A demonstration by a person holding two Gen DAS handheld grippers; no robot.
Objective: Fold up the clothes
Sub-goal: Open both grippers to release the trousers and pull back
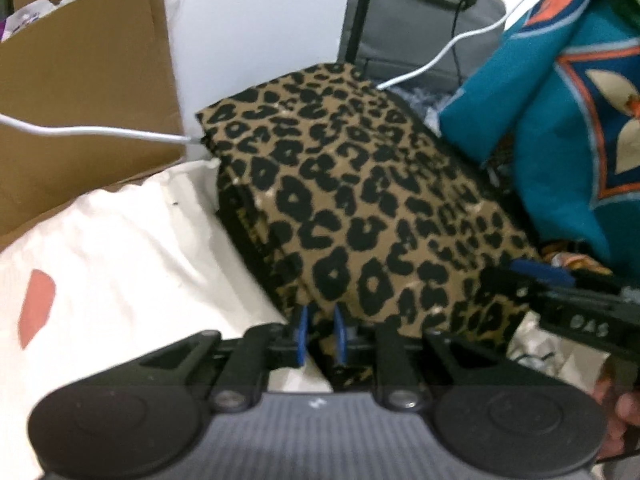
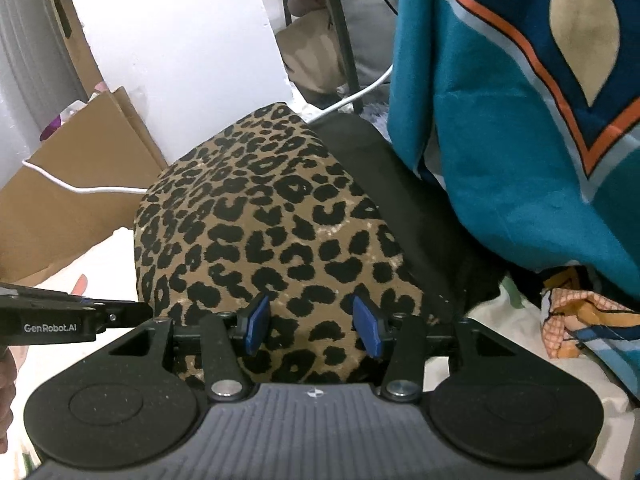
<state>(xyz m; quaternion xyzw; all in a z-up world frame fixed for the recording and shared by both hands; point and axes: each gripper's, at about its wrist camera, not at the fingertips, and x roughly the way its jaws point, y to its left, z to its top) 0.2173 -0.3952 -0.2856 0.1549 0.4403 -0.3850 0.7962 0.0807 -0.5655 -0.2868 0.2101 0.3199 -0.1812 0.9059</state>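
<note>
Folded garment [image 1: 360,200] lies centrally on the bed [image 1: 120,240]; cardboard box [image 1: 80,100] behind to its left; hanging cloth [image 1: 560,120] to its right; cable [image 1: 100,132] runs from its far-left corner across the box.

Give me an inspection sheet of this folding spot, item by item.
Surface: white sheet with a pink patch.
Job's things: leopard-print garment, folded into a block over something black.
Clutter: teal patterned cloth hanging at the right; crumpled printed fabric beneath it.
Grippers: left gripper at the garment's near edge, jaws narrowly apart with a fold between them; right gripper over the garment, jaws open.
Cables: white cable running behind the garment.
Surroundings: cardboard box, white wall, grey bag.
</note>
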